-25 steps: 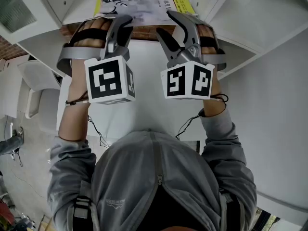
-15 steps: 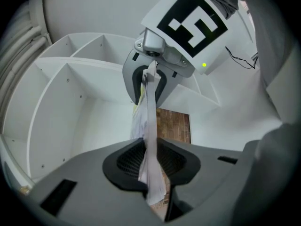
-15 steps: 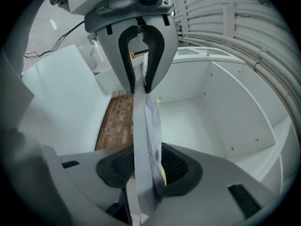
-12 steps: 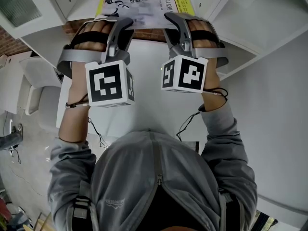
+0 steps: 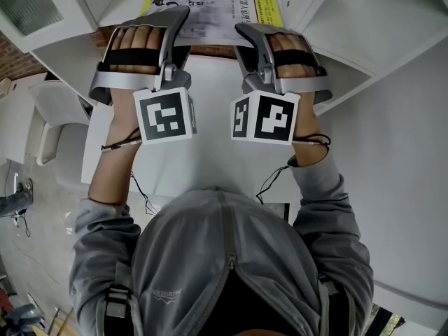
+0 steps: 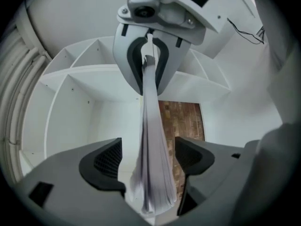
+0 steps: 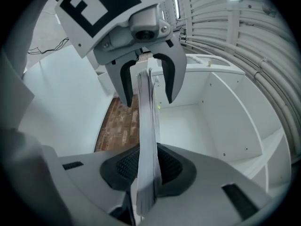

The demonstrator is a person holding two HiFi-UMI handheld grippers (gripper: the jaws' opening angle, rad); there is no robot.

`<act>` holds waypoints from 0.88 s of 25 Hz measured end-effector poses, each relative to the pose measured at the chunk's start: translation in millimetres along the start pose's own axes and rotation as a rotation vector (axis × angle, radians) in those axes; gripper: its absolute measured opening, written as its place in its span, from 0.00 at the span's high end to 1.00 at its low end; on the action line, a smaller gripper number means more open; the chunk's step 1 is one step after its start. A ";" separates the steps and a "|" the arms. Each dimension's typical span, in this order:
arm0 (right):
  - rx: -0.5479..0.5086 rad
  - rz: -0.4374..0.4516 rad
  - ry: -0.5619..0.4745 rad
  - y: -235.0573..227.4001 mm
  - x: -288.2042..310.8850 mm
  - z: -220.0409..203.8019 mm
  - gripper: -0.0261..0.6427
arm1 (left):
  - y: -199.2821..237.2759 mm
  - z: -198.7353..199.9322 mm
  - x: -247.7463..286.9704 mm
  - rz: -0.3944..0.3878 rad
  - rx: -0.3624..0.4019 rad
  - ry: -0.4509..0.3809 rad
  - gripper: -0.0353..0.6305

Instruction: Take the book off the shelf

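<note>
A thin book (image 5: 210, 2) with a white illustrated cover and a yellow strip lies flat at the top of the head view, sticking out of the white shelf (image 5: 364, 19). My left gripper (image 5: 175, 30) is at its left part; in the left gripper view the page edge (image 6: 153, 164) hangs between the pads (image 6: 106, 161) without touching them, and the jaws are opening. My right gripper (image 5: 248, 33) holds the right part. In the right gripper view its jaws are closing, with both pads (image 7: 171, 166) pressed on the book (image 7: 146, 145).
White shelf compartments (image 6: 84, 93) open ahead, with a brick surface (image 6: 181, 121) behind them. A white tabletop (image 5: 210, 124) lies under the grippers. A white chair (image 5: 52, 138) stands at the left. White panels (image 5: 413, 152) run along the right.
The right gripper came in from open and closed on the book's right part. The left gripper, earlier shut on the book, has opened and its hand has shifted slightly up.
</note>
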State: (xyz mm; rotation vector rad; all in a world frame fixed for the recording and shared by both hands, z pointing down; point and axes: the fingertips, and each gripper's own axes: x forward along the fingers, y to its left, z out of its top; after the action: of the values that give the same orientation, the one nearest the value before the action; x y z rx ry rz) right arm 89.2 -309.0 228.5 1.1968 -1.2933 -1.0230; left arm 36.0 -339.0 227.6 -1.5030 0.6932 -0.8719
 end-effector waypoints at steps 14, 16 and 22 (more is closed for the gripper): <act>0.007 0.020 -0.019 3.1 -33.7 14.9 0.83 | 7.4 6.9 -17.0 0.089 -0.014 -0.027 0.81; 0.008 0.012 -0.023 3.3 -35.5 15.3 0.82 | 4.3 8.0 -19.9 0.081 -0.012 -0.021 0.83; 0.012 0.041 0.032 7.3 -24.7 4.3 0.64 | 2.0 16.6 -35.3 0.064 -0.018 -0.018 0.83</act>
State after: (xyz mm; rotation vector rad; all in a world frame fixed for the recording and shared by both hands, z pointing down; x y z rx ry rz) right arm 83.0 -283.8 231.9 1.1865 -1.2953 -0.9635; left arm 31.0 -300.9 220.7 -1.4947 0.7334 -0.8046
